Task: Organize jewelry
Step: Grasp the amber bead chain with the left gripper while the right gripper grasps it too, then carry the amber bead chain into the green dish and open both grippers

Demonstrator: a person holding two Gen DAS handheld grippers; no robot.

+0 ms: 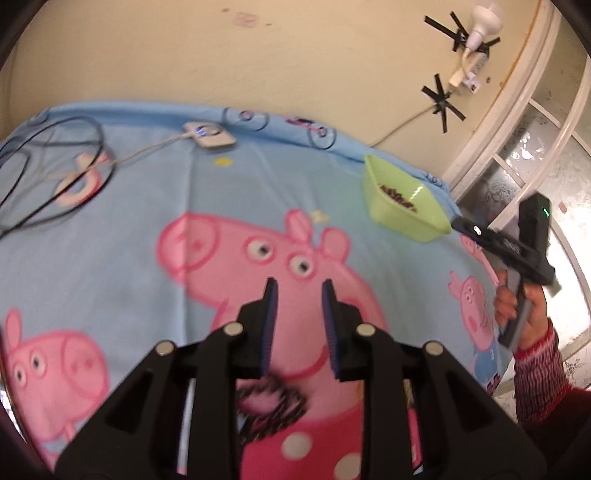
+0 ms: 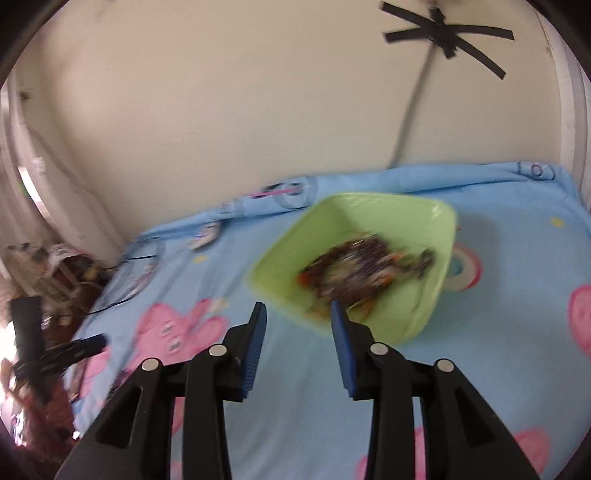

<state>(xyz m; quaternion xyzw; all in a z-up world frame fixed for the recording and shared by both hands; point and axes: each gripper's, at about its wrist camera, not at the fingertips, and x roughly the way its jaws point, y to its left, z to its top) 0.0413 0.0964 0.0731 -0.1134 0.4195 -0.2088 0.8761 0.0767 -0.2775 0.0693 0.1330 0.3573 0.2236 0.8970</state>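
Note:
A lime-green bowl (image 2: 417, 221) sits on the blue cartoon-print cloth (image 2: 498, 295) and holds a blurred heap of dark beaded jewelry (image 2: 354, 266). My right gripper (image 2: 298, 314) hovers just in front of the bowl's near rim, jaws apart with nothing between them. In the left wrist view the same bowl (image 1: 388, 210) lies at the far right, with the right gripper (image 1: 458, 222) at its corner. My left gripper (image 1: 299, 295) is open over the pink pig print, empty at the tips. A dark beaded bracelet (image 1: 295, 404) lies on the cloth below, between the finger bases.
A white charger block (image 1: 210, 137) with its cable and looped black wires (image 1: 55, 173) lie at the cloth's far left. A cream wall (image 1: 295, 55) backs the table, with a bulb and taped cable (image 1: 480, 22). A hand in a red patterned sleeve (image 1: 535, 354) holds the right gripper.

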